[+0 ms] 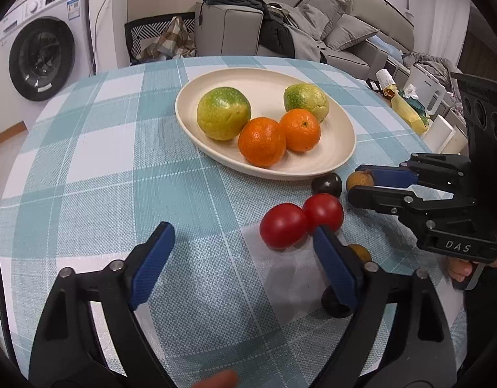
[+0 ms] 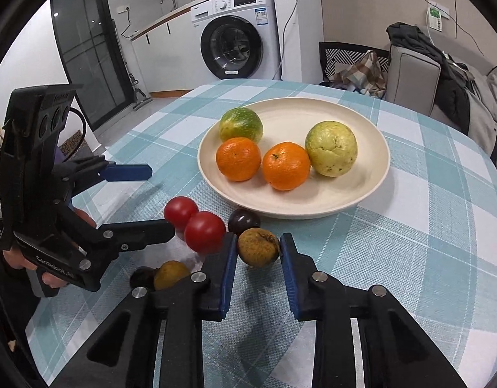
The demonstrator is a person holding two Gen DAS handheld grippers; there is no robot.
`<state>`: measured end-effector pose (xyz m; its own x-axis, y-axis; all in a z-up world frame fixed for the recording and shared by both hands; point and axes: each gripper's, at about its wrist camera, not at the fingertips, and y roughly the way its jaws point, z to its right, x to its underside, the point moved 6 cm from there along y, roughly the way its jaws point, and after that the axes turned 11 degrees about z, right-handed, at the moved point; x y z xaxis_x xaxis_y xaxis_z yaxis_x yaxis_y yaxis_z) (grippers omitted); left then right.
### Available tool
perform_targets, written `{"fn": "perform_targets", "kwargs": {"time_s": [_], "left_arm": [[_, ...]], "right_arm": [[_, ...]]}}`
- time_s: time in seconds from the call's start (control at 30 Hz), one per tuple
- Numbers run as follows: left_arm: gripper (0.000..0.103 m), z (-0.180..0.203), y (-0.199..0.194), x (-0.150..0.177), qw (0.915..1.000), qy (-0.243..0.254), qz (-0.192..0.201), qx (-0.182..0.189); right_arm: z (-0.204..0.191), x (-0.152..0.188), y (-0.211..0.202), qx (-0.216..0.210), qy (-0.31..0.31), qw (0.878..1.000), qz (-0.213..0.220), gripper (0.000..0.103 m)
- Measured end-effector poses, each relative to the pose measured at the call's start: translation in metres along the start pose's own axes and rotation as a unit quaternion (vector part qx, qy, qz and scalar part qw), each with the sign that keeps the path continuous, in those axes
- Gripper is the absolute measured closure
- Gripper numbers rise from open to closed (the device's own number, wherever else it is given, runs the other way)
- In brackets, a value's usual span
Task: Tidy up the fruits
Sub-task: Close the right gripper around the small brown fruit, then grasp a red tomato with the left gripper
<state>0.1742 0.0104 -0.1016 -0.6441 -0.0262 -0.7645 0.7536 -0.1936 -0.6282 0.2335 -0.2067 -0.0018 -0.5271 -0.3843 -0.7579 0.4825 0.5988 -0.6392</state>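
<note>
A cream oval plate (image 2: 371,194) sits on the round table under a teal-and-white checked tablecloth (image 2: 426,258), and it holds two green-yellow citrus fruits (image 2: 331,148) at the back and two oranges (image 2: 286,165) touching each other at the front. Just off the plate's near rim lie the loose pieces: a dark plum (image 2: 244,221), two red tomatoes (image 2: 204,232) pressed together, and a brown longan (image 2: 258,247). The right gripper (image 2: 258,260) has its blue-padded fingers (image 2: 229,271) part open, one on each side of that longan; the right pad looks to touch it, while a thin gap shows at the left pad. The left gripper (image 1: 243,242) is spread wide and holds nothing, its right finger tip just beside the nearer tomato. Behind that finger sit a second longan (image 2: 171,274) and a second dark plum (image 2: 142,276), close together. A washing machine (image 2: 235,38) and a grey sofa (image 1: 313,32) stand beyond the table
</note>
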Motion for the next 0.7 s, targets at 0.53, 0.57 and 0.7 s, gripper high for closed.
{"fn": "perform_targets", "kwargs": {"time_s": [0.53, 0.57, 0.7], "left_arm": [[0.034, 0.007, 0.006, -0.001, 0.9998, 0.002, -0.008, 0.015], [0.038, 0.007, 0.006, -0.002, 0.9998, 0.0, -0.007, 0.018], [0.064, 0.01, 0.007, -0.005, 0.9987, -0.011, -0.006, 0.049]], "right_arm": [[0.003, 0.0, 0.001, 0.005, 0.0, 1.0, -0.001, 0.075], [0.003, 0.0, 0.001, 0.005, -0.001, 1.0, -0.001, 0.075], [0.004, -0.001, 0.001, 0.008, 0.001, 1.0, -0.001, 0.075]]}}
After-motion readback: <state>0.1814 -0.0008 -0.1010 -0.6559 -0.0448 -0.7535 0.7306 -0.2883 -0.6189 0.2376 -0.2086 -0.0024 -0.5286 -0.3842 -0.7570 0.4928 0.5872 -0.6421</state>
